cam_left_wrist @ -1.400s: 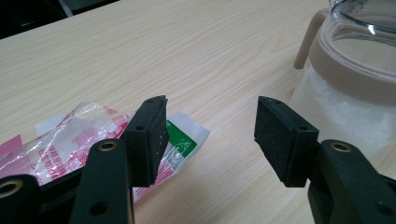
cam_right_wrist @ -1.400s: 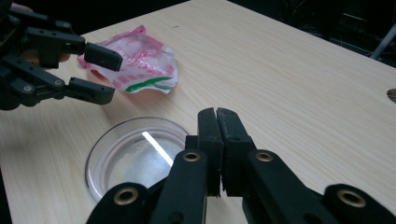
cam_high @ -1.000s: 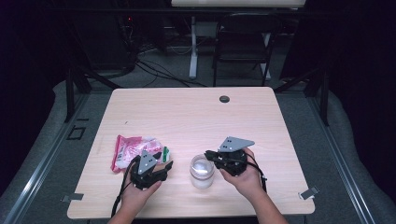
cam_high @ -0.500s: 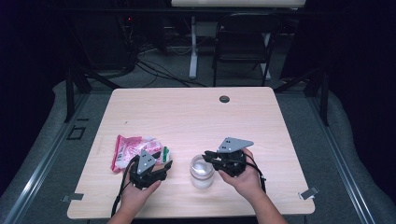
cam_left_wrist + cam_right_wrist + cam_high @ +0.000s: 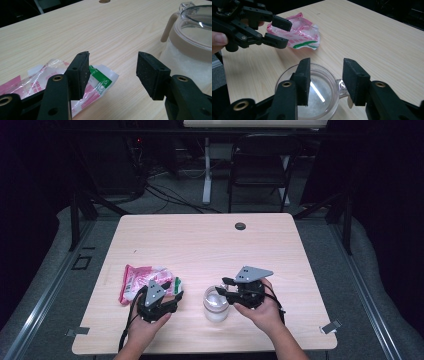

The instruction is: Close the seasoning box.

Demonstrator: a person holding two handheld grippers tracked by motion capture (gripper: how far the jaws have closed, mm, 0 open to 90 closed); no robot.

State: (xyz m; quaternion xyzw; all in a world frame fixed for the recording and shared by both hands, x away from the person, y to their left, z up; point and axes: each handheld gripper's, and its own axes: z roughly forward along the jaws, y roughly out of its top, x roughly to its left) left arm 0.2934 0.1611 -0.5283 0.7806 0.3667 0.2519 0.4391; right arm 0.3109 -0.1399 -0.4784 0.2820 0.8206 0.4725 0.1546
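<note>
right gripper (image 5: 226,285) nudged slightly, little else moved

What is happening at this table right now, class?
A person holds a claw in each hand at a wooden table. The right claw hovers open just above the clear lid of a jar of white granules. The left claw is open too, next to a pink and green plastic packet lying flat. Neither claw grips anything.
</note>
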